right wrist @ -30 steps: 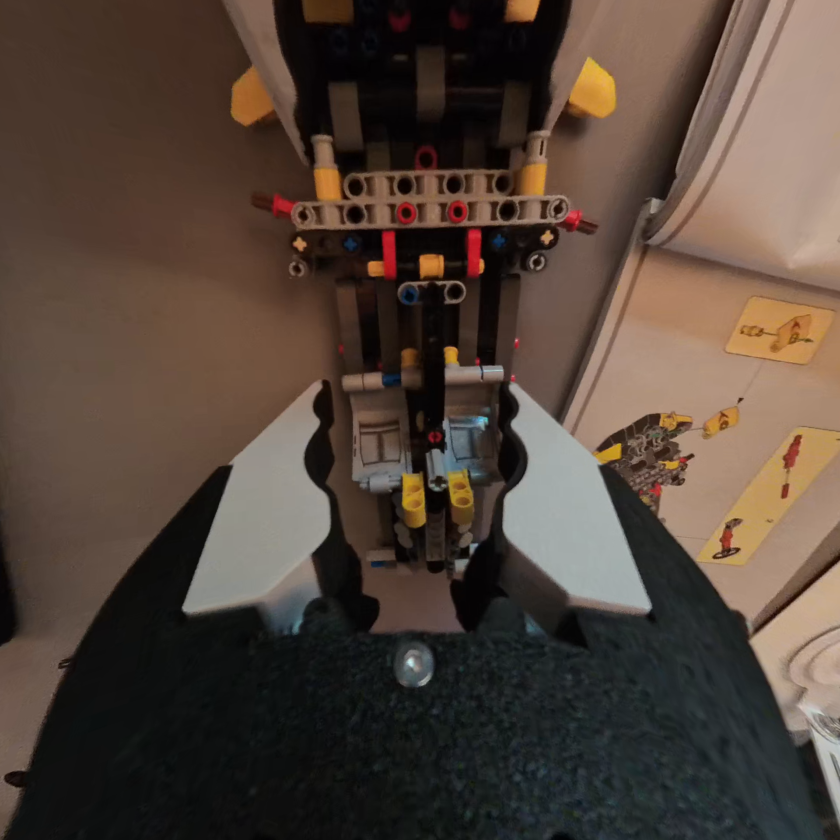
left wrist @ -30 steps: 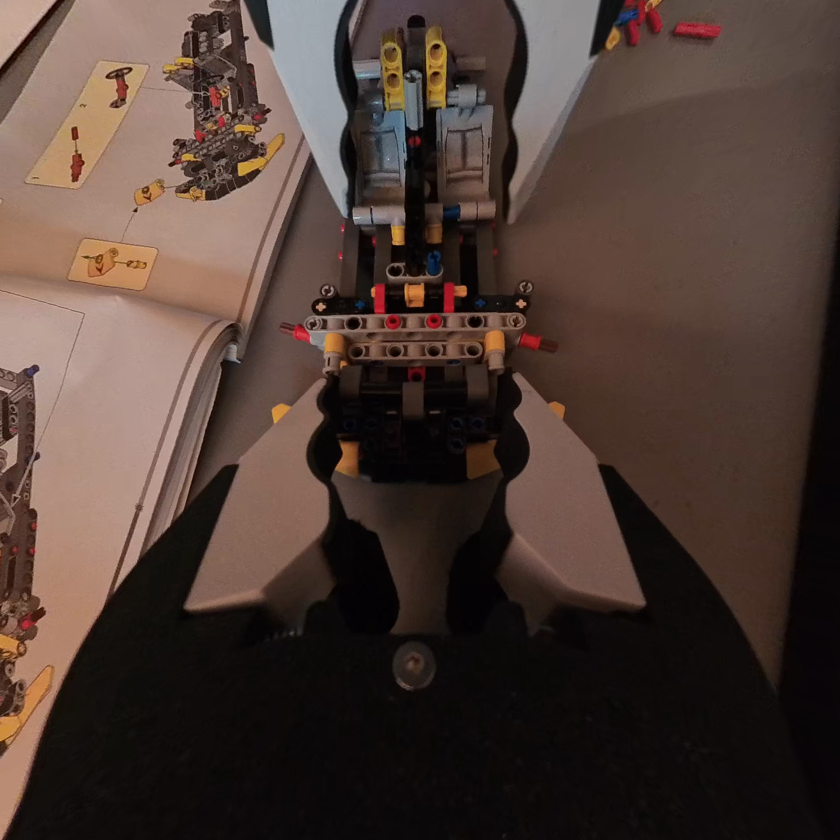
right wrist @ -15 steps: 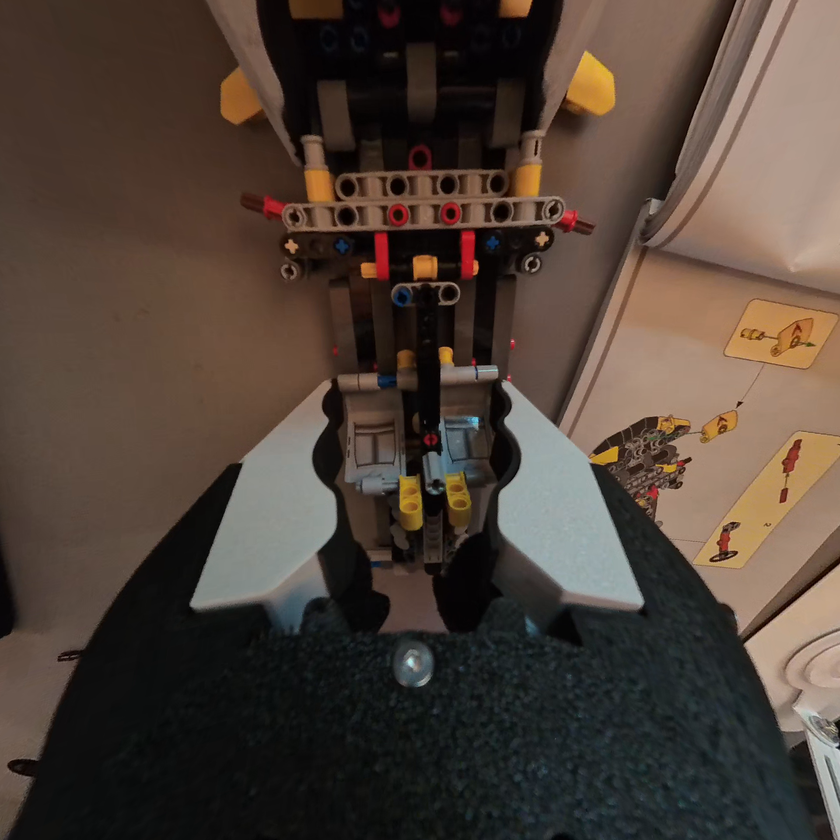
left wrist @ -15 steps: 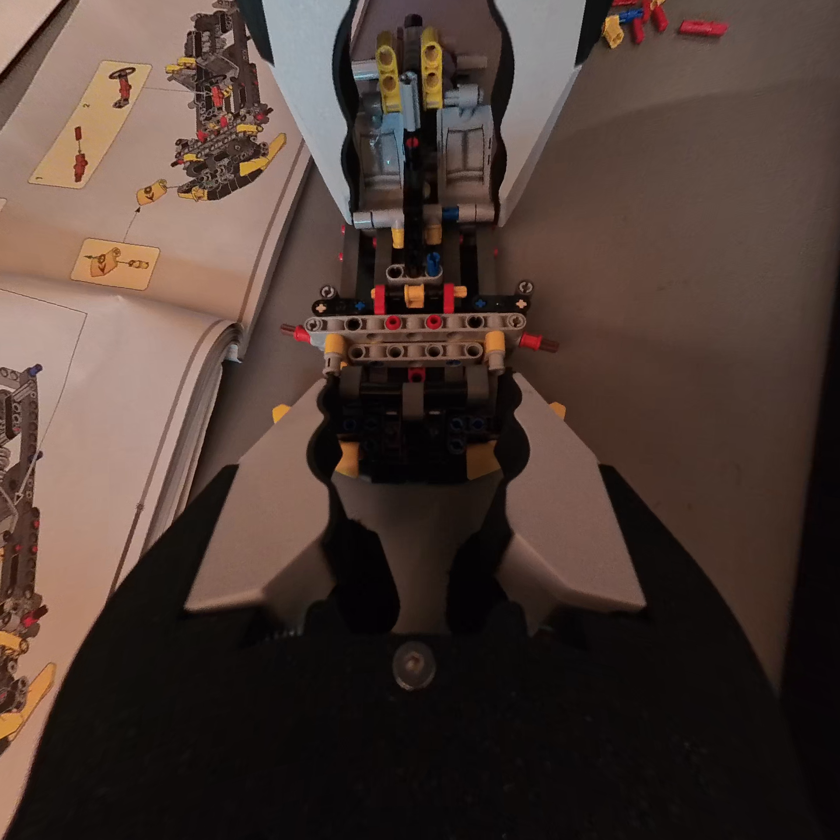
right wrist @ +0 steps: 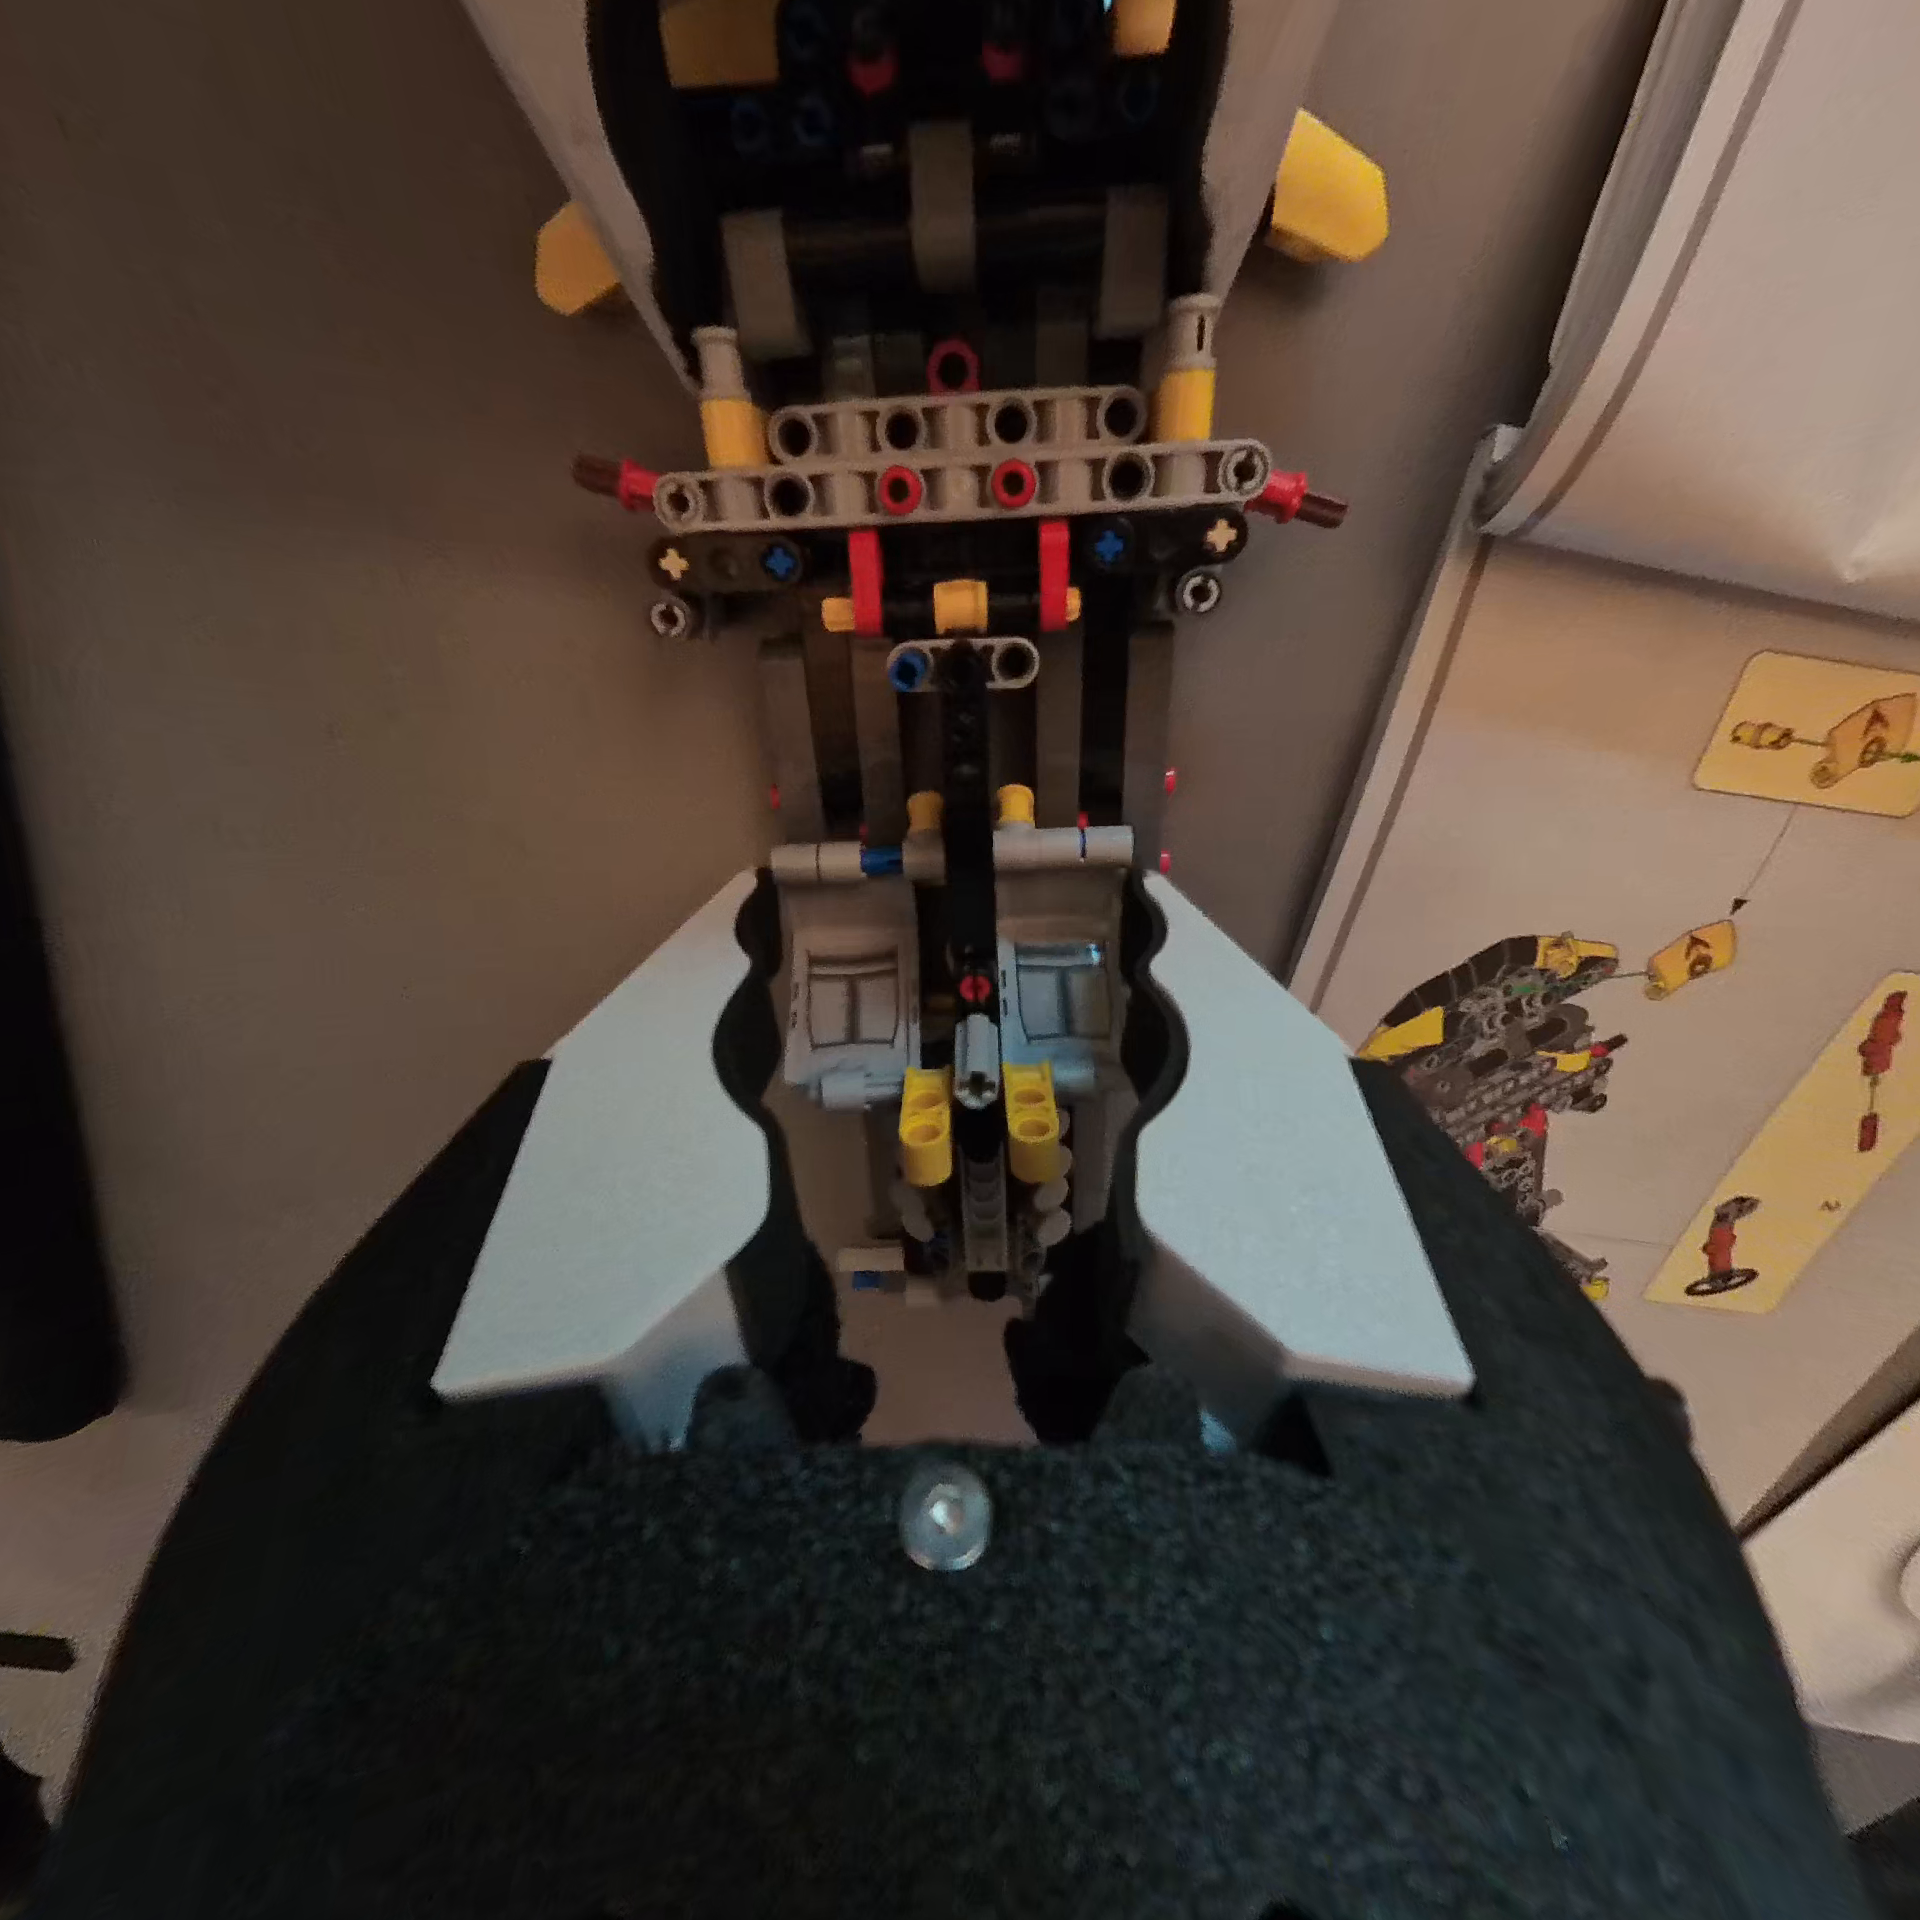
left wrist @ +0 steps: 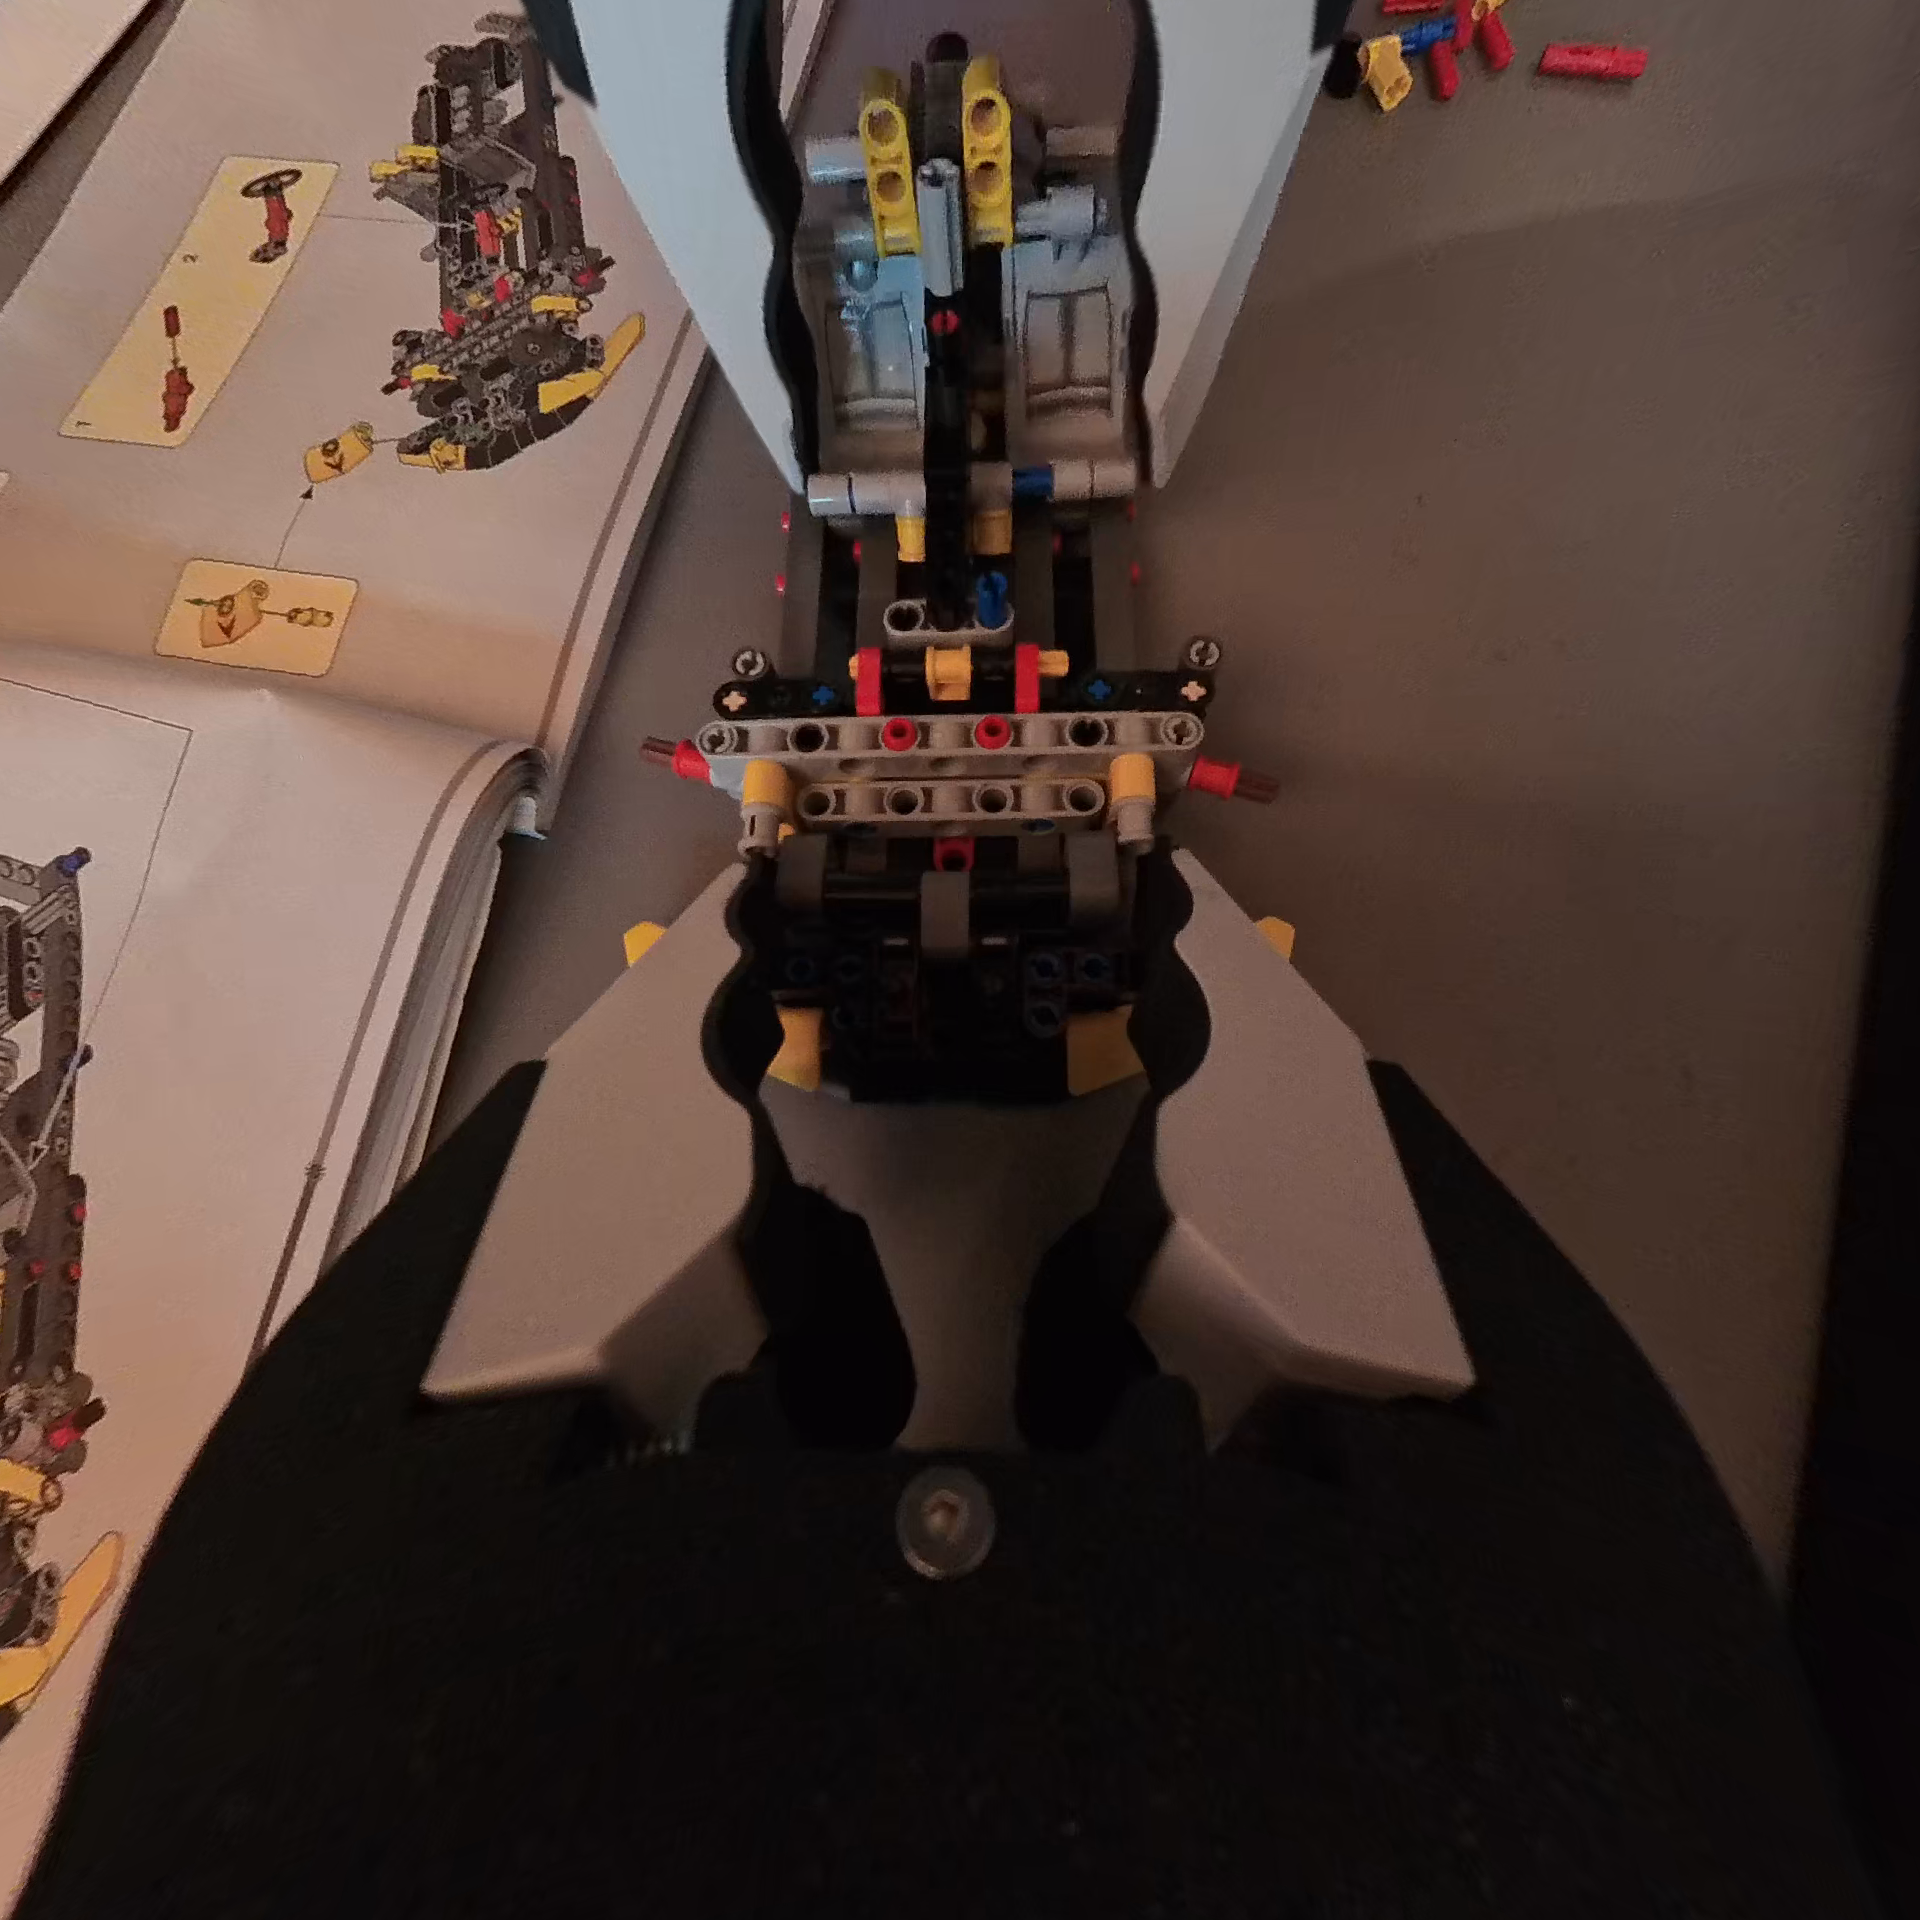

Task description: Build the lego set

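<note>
A partly built lego model [left wrist: 951,738], with grey beams, red pins, yellow parts and two grey seats, lies lengthwise on the brown table between my two grippers. My left gripper [left wrist: 951,914] is shut on its black and yellow end, with the fingers [left wrist: 623,1143] against both sides. My right gripper [right wrist: 951,904] faces it from the far end and is shut around the seats and the yellow connectors of the model [right wrist: 956,483]. The right gripper also shows at the top of the left wrist view [left wrist: 977,473]. The left gripper shows at the top of the right wrist view [right wrist: 951,312].
An open instruction booklet [left wrist: 312,468] lies to the left of the model; it is on the right in the right wrist view [right wrist: 1610,987]. Several loose red, yellow and blue pieces [left wrist: 1455,52] lie at the far right. A dark edge [left wrist: 1870,935] runs along the right side. The tips of one gripper are about 9 cm away from the tips of the other.
My right gripper has slid farther over the seat end of the model, and its jaws have narrowed onto it. My left gripper and the model have stayed in place.
</note>
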Available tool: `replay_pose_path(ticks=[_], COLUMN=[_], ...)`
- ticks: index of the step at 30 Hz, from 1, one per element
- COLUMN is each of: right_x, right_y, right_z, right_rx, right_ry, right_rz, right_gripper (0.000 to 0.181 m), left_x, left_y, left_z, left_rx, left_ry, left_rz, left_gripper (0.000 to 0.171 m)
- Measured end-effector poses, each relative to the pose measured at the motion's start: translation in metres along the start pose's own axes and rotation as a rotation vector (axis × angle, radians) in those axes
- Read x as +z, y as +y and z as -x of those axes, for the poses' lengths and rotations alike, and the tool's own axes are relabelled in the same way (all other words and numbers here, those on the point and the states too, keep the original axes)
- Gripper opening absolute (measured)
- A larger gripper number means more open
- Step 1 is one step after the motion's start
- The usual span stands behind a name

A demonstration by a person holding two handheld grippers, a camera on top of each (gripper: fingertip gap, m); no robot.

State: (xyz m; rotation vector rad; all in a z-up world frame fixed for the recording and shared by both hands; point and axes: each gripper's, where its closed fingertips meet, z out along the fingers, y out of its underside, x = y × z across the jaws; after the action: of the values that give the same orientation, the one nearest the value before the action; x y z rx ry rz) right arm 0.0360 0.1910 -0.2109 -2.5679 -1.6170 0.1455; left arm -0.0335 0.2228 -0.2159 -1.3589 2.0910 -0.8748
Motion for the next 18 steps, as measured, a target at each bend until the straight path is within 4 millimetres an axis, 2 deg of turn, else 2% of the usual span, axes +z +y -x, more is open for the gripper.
replay_pose_path(ticks=[5, 8, 12, 18], right_x=[-0.0011, 0.0016, 0.0026, 0.0025], right_y=[0.0012, -0.0016, -0.0079, -0.0076], right_z=[-0.0013, -0.0007, -0.0005, -0.0013], right_rx=[-0.031, -0.066, -0.113, -0.108], right_ry=[0.062, 0.074, 0.076, 0.060], right_rz=[0.001, 0.001, -0.012, 0.004], right_gripper=[0.090, 0.085, 0.068, 0.066], left_x=[0.0001, 0.0003, 0.0004, 0.0006], left_y=[-0.0002, -0.0004, -0.0007, -0.0006], left_z=[0.0000, 0.0000, -0.0002, -0.0001], left_rx=[-0.002, -0.001, -0.001, -0.005], left_ry=[-0.001, -0.003, -0.004, -0.002], left_rz=[0.000, 0.000, -0.001, -0.001], left_gripper=[0.065, 0.065, 0.065, 0.065])
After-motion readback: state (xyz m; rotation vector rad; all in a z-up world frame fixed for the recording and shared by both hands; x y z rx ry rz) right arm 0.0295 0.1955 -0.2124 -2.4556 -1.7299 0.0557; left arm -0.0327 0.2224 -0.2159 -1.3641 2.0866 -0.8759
